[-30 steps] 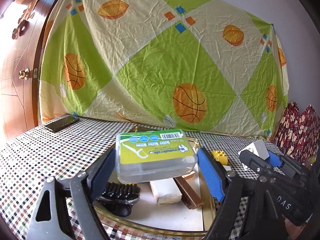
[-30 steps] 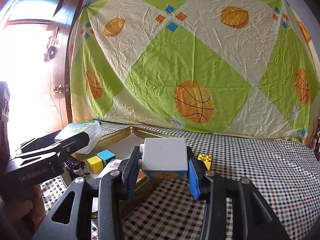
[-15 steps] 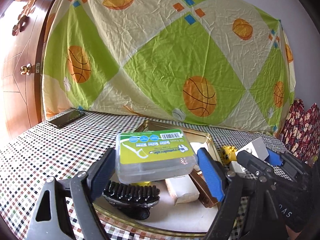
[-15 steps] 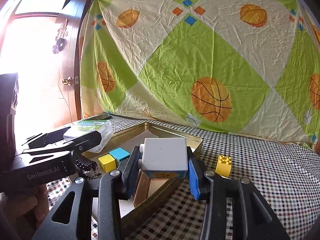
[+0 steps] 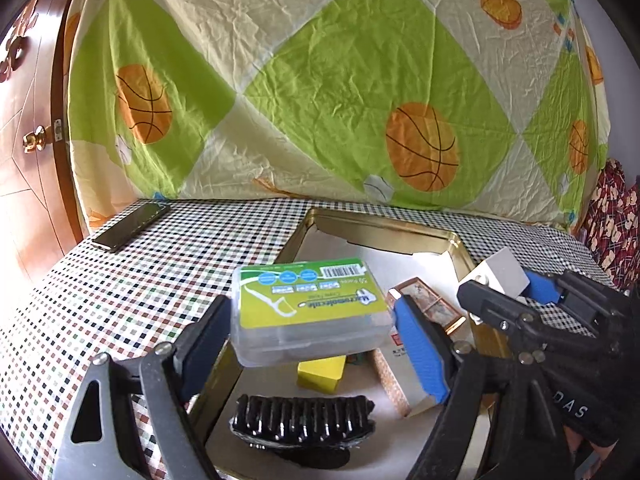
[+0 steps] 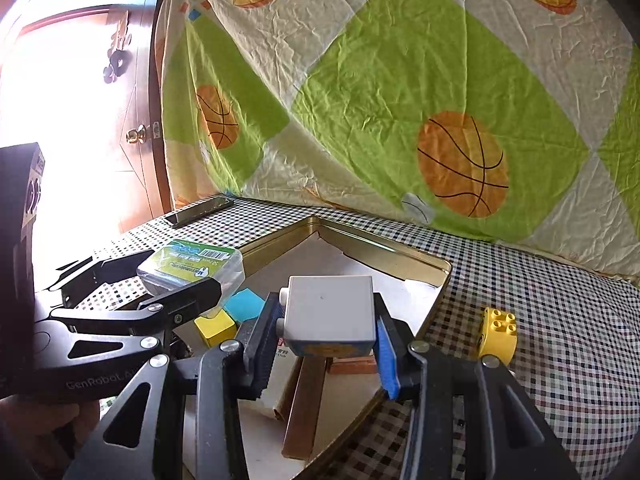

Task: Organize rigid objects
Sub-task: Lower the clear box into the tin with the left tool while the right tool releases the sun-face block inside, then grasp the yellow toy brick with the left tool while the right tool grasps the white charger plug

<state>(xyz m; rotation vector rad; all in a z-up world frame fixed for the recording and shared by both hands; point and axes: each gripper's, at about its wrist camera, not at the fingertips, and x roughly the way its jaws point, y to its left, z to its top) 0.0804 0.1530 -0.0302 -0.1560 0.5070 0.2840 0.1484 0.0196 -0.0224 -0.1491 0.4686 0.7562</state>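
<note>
My left gripper (image 5: pixel 316 336) is shut on a clear floss-pick box with a green label (image 5: pixel 308 312) and holds it above the gold tray (image 5: pixel 384 226). The box also shows in the right wrist view (image 6: pixel 192 268). My right gripper (image 6: pixel 326 332) is shut on a white toy block (image 6: pixel 330 314) over the tray's right part (image 6: pixel 436 276); the block shows in the left wrist view (image 5: pixel 500 276). In the tray lie a black comb (image 5: pixel 304 424), a yellow cube (image 5: pixel 320 374), a blue cube (image 6: pixel 244 304), a white carton (image 5: pixel 412 384) and brown boxes (image 6: pixel 304 408).
A yellow round toy brick (image 6: pixel 496 332) sits on the checked tablecloth (image 6: pixel 560 340) right of the tray. A dark phone (image 5: pixel 132 226) lies at the far left of the table. A patterned sheet (image 5: pixel 340 80) hangs behind. A wooden door (image 5: pixel 24 140) stands at left.
Both grippers have moved forward and over the tray, still holding their objects. The tray's contents now lie closer beneath them.
</note>
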